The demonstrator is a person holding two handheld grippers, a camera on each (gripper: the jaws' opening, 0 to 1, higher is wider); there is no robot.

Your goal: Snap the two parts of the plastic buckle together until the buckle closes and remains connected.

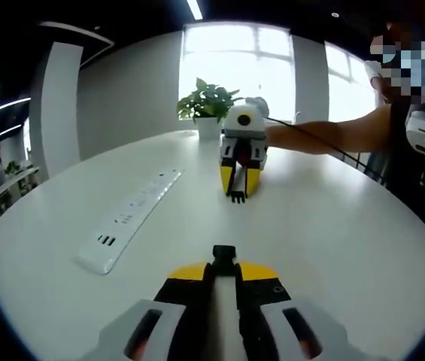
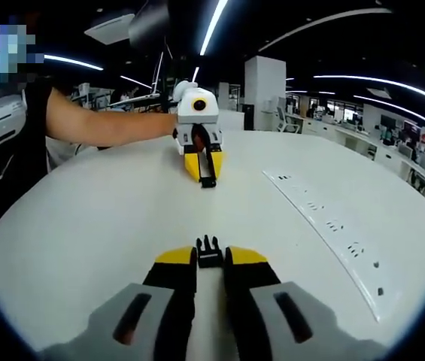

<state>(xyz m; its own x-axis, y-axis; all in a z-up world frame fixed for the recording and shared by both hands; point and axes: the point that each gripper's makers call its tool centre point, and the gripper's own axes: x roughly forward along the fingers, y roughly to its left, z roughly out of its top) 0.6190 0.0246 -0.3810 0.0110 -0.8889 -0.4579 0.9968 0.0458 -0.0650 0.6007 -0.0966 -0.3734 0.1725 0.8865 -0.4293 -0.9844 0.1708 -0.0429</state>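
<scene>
In the left gripper view, the left gripper (image 1: 224, 259) has its two yellow-tipped jaws drawn close together, and they pinch the black socket half of the buckle (image 1: 224, 254), which sticks out a little past the tips toward the middle of the white table (image 1: 332, 226). In the same view the right gripper (image 1: 239, 194) is across the table, facing back, with its tips down near the tabletop and the pronged half of the buckle (image 1: 238, 198) held between them, its prongs pointing toward the camera. The two halves are well apart, with bare tabletop between them. In the right gripper view, the jaws of the right gripper are narrow and clamp the pronged half (image 2: 209, 252), whose three prongs reach forward past the yellow tips. Far ahead, the left gripper (image 2: 206, 177) holds the socket half (image 2: 207, 179) low over the table, and a person's bare forearm (image 2: 107, 124) reaches to it from the left. A long white power strip (image 1: 129, 218) lies flat on the table, to the left of the line between the grippers in the left gripper view, and on the right side in the right gripper view; it does not stand between the halves. A green plant in a white pot (image 1: 207, 109) stands at the far edge of the table before a bright window (image 1: 235, 68), just beside the right gripper.
</scene>
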